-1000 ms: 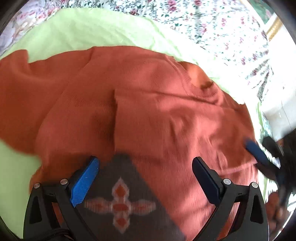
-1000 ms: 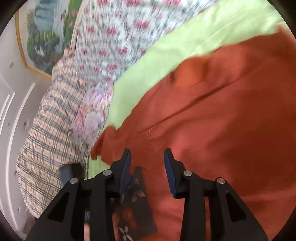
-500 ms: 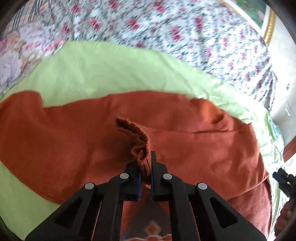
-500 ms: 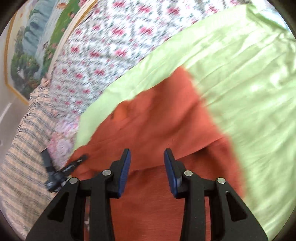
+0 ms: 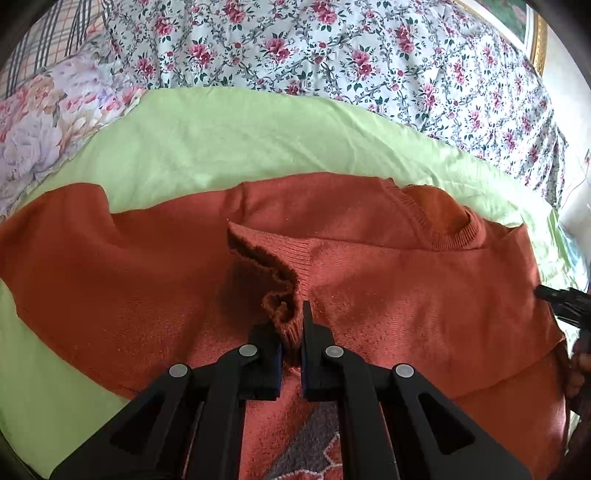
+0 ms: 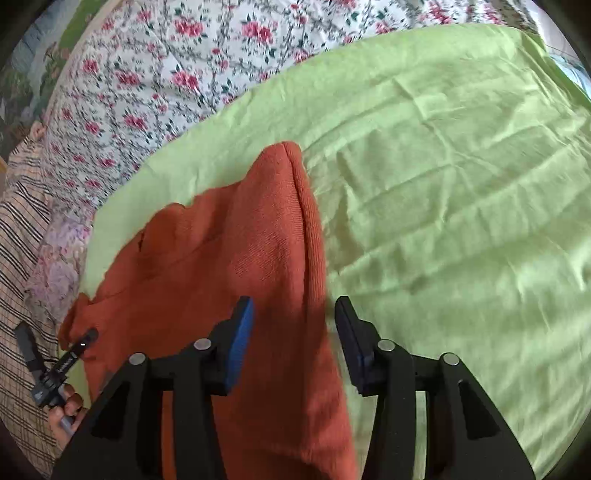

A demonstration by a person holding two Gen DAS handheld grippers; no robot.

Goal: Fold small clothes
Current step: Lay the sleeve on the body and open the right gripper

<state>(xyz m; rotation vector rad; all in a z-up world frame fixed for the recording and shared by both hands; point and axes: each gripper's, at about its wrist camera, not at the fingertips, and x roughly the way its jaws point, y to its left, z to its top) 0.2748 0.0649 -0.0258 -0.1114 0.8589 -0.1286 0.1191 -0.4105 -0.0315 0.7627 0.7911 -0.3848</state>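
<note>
An orange knit sweater [image 5: 388, 280] lies spread on a light green sheet [image 5: 229, 147]. Its neck opening [image 5: 443, 221] is at the upper right in the left wrist view. My left gripper [image 5: 291, 325] is shut on a bunched ribbed cuff [image 5: 280, 306] of the sweater, held above the body. A dark patterned patch [image 5: 310, 443] shows below. In the right wrist view my right gripper [image 6: 293, 314] is open, hovering over the sweater's ribbed edge [image 6: 310, 240], holding nothing. The left gripper also shows small at the left of that view [image 6: 66, 362].
A floral quilt [image 5: 332, 48] lies beyond the green sheet. Plaid and floral pillows [image 6: 26, 240] sit at the side. The green sheet [image 6: 461, 184] spreads wide to the right of the sweater. A framed picture [image 5: 532, 33] hangs on the wall.
My left gripper shut on the sweater's cuff and lifted it over the body. My right gripper swung right to the sweater's ribbed edge and opened wider.
</note>
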